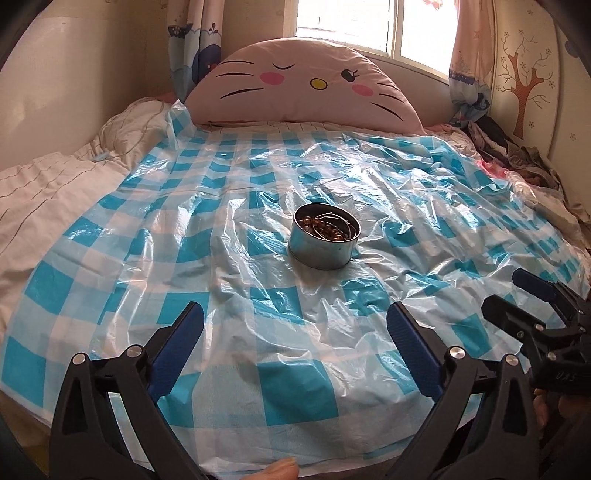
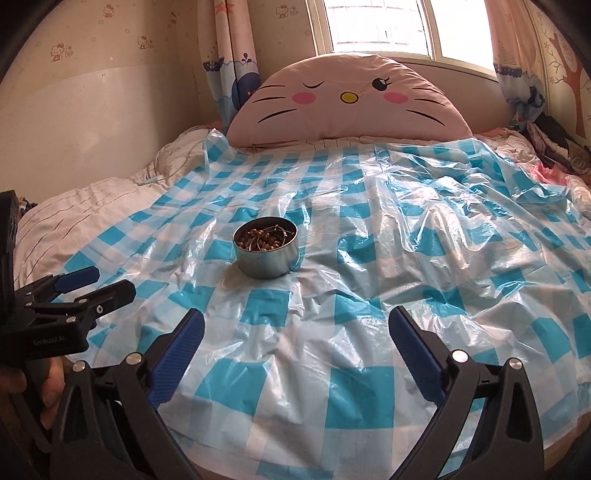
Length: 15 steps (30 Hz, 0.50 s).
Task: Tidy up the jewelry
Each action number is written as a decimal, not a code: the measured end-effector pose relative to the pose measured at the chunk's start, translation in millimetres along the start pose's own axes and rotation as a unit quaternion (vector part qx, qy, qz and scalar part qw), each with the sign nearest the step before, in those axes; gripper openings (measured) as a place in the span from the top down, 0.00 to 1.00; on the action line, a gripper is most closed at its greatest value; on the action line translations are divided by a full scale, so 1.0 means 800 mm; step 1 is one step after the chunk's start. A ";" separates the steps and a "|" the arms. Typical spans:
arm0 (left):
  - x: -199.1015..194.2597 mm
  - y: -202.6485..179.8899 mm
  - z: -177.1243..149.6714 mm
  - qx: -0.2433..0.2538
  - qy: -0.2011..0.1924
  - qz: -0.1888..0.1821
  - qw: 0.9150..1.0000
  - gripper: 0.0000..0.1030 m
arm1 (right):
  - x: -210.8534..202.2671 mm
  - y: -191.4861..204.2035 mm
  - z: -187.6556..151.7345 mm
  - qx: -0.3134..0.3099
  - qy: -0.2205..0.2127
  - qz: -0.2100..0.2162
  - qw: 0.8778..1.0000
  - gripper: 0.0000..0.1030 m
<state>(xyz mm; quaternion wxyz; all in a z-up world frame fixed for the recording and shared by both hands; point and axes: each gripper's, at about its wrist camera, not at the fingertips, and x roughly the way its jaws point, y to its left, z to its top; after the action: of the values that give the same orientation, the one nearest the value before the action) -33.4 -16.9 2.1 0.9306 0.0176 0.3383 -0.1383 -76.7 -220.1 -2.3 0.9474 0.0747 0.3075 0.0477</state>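
A round metal tin (image 1: 324, 240) stands on the blue-and-white checked plastic sheet (image 1: 258, 177) in the middle of the bed. Inside it lie a brown bead bracelet (image 1: 325, 227) and thin silver rings. The same tin (image 2: 266, 251) shows left of centre in the right wrist view, with the beads (image 2: 258, 236) inside. My left gripper (image 1: 295, 314) hangs open above the sheet's near part, well short of the tin, nothing between its blue pads. My right gripper (image 2: 296, 319) is likewise open and empty. Each gripper shows at the edge of the other's view, the right gripper (image 1: 517, 291) and the left gripper (image 2: 107, 282).
A pink cat-face cushion (image 1: 306, 85) leans at the head of the bed under a bright window (image 1: 369, 26). A white quilt (image 1: 55, 192) is bunched on the left, dark clothes (image 1: 517, 155) are piled at the right. A fingertip (image 1: 280, 469) shows at the bottom edge.
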 end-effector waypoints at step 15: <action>0.011 -0.011 0.000 -0.002 -0.003 0.016 1.000 0.07 | 0.010 0.031 -0.010 -0.021 -0.002 -0.011 1.000 0.07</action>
<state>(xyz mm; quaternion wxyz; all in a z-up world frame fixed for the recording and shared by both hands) -29.4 -27.7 -2.7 0.9338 0.0206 0.3355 -0.1228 -75.8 -193.4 -9.0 0.9499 0.0513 0.3052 0.0432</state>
